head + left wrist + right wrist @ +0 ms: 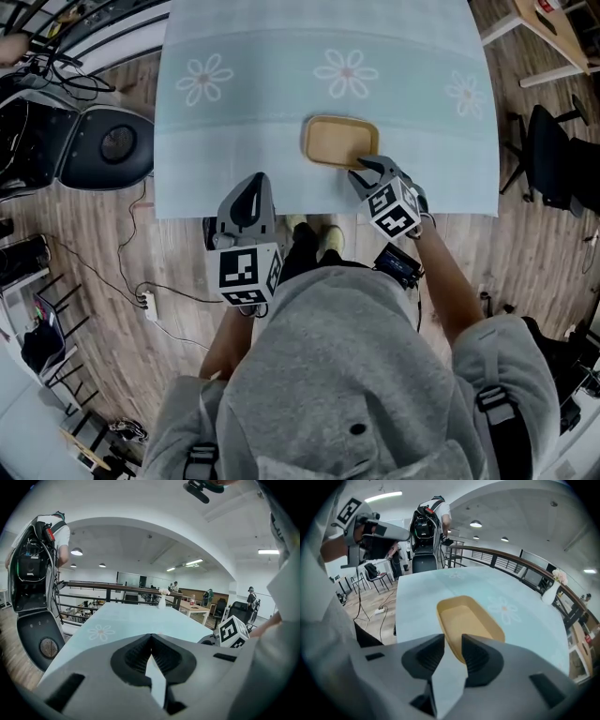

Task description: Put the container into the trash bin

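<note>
Head view: tan container (339, 141), empty, lying flat on the pale blue daisy-print table (281, 183), close to its near edge. Right gripper (366, 167) at the container's near right corner, jaws a little apart with only cloth showing between them; left gripper (253, 180) just off the table's near edge, jaws closed on nothing. Black trash bin (108, 145) on the floor beside the table's left side.

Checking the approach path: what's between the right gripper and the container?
Nothing: in the right gripper view, only bare tablecloth separates the open right gripper from the container, whose near end sits just past the jaw tips.
</note>
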Demonstrator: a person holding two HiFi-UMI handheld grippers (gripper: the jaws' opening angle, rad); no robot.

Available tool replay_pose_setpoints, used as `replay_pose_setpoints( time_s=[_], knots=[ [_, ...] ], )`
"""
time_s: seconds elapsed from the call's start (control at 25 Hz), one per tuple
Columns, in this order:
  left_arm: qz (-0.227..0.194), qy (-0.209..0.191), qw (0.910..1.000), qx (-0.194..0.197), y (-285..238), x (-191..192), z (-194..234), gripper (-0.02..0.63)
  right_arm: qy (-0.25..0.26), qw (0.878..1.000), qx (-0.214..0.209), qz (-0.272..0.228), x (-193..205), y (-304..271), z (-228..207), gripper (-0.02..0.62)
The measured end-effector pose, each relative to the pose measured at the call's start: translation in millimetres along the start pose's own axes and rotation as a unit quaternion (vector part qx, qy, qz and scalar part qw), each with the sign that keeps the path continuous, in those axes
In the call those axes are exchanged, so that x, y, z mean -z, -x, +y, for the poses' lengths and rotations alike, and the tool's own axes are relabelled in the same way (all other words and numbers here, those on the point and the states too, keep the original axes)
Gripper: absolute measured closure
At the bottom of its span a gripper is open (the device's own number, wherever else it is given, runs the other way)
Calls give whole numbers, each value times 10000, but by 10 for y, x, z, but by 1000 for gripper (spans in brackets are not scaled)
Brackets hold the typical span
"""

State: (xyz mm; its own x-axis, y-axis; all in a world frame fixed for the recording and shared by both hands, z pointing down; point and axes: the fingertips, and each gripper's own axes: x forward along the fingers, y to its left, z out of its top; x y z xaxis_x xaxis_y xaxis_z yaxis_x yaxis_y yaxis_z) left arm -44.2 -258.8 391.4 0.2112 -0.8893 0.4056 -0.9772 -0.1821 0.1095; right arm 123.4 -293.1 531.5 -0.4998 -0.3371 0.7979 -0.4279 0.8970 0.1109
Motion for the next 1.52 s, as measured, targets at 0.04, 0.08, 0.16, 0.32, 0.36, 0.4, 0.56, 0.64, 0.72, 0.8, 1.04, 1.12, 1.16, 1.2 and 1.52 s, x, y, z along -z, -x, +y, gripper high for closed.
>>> replay_pose_setpoints(
  time_s=[0.04,0.08,0.16,0.32,0.36,0.4,0.56,0.64,0.72,0.8,1.04,1.12,1.16,1.2,1.52],
  knots=[
    [2,8,10000,-8,2,-4,12,587,103,9999,-20,87,23,-29,17,482],
    [3,15,10000,-18,7,-7,27,586,205,9996,-46,164,40,-55,39,482],
    [8,26,10000,-36,18,-8,56,587,384,9988,-98,293,64,-104,79,482],
    [34,43,10000,-45,44,12,96,587,565,9972,-153,455,94,-194,125,483],
    [32,44,10000,-55,51,10,105,586,563,9971,-171,483,99,-215,126,483],
    [26,41,10000,-70,59,5,110,587,555,9970,-177,511,104,-233,121,483],
    [13,27,9999,-113,105,18,88,586,601,9961,-76,645,176,-278,95,489],
    [4,26,9999,-133,132,27,83,586,653,9951,15,736,218,-303,79,507],
    [-3,26,9999,-158,161,30,78,588,711,9945,87,769,233,-315,62,522],
    [-13,24,9998,-179,189,36,79,588,711,9946,83,752,224,-316,67,542],
    [-72,30,9997,-250,313,64,64,586,205,9988,-30,439,130,-216,104,557],
    [-93,25,9996,-261,357,72,44,586,37,9995,-54,316,100,-163,106,558],
    [-108,21,9996,-266,380,72,35,587,-41,9996,-81,263,82,-135,110,558],
    [-124,16,9996,-271,406,73,26,587,-134,9996,-116,207,66,-109,118,558],
    [-213,-25,9993,-310,627,117,-60,586,-986,9941,-206,-403,-10,107,179,560]
  ],
)
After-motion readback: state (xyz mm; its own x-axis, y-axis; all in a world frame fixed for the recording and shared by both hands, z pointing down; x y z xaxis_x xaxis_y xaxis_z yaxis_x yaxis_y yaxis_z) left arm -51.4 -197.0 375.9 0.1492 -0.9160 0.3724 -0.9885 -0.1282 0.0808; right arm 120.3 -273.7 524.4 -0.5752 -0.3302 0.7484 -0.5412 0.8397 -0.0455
